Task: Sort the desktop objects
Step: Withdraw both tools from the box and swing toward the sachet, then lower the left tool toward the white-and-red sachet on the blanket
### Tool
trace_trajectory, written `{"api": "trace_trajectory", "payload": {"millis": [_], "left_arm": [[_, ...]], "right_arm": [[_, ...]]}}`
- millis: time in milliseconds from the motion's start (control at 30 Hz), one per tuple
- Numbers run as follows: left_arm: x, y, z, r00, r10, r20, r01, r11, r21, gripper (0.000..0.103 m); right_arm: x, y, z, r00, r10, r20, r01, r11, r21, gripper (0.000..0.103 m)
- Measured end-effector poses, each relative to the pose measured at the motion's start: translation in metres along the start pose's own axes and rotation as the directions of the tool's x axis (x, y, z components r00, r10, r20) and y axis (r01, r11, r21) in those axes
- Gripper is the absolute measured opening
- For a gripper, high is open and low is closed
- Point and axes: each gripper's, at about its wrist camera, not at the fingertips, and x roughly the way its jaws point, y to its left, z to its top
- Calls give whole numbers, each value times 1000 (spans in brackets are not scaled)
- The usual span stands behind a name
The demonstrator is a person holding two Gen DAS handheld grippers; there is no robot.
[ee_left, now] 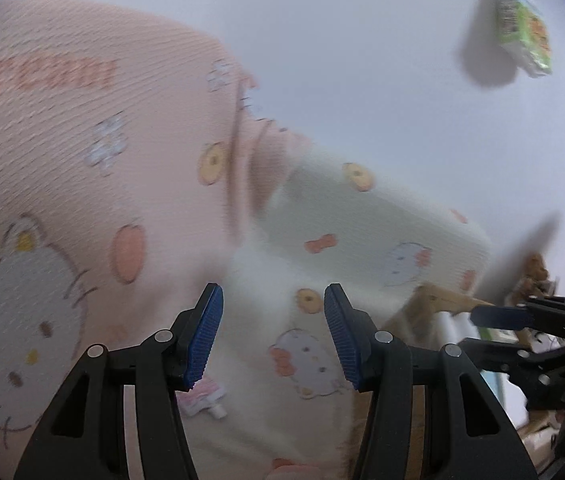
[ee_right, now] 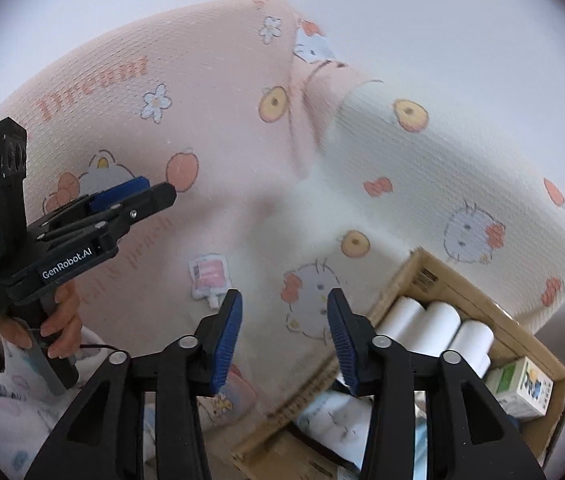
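My left gripper (ee_left: pixel 273 338) is open and empty, its blue pads over a pink and white cartoon-cat blanket (ee_left: pixel 82 160). It also shows at the left of the right wrist view (ee_right: pixel 134 192), side-on and held by a hand. My right gripper (ee_right: pixel 284 338) is open and empty above the same blanket (ee_right: pixel 202 120). It shows at the right edge of the left wrist view (ee_left: pixel 498 316). A small pink and white pouch (ee_right: pixel 209 274) lies on the blanket just beyond the right gripper's left pad. It also shows in the left wrist view (ee_left: pixel 202 400). A green snack packet (ee_left: pixel 522 26) appears against the pale wall, top right.
A cardboard box (ee_right: pixel 422 276) at lower right holds several white rolls (ee_right: pixel 438 326) and a small green and white carton (ee_right: pixel 522 388). The box edge shows in the left wrist view (ee_left: pixel 442 300). A pale wall (ee_right: pixel 442 20) lies behind the blanket.
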Motion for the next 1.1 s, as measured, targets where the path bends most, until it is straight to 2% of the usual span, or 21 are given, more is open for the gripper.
{"api": "trace_trajectory", "payload": {"millis": [33,100,200,333,633,767,900,1000,1100], "left_arm": [[1,4,-2,1000,17,-3,-17,1000,-12,57],[5,12,-4,999,40,-17,-40,999,-29,57],[13,22,-8,997,61,-47,-63,997,-36,57],[24,35,-17,993,85,-88,-90,995,-47,57],[44,68,-37,988,81,-132,-94,991,-96,57],[65,81,-51,978,67,-196,-94,987,-131,57],[81,88,-66,966,88,-242,-122,984,-131,57],[82,92,-70,968,78,-239,-115,983,-145,57],[77,97,-72,974,75,-214,-113,979,-170,57]], "right_arm": [[4,4,2,1000,0,7,0,1000,-3,52],[10,11,6,1000,12,19,-12,1000,1,55],[23,21,12,998,64,24,-65,998,14,55],[42,34,17,997,70,12,-71,997,15,55],[81,54,19,995,82,-59,-80,996,32,56],[101,59,14,996,69,-53,-66,996,53,56],[124,60,4,996,24,-84,-19,998,60,56],[143,60,-3,994,69,-90,-60,993,98,56],[156,59,-12,993,80,-82,-69,989,133,56]]}}
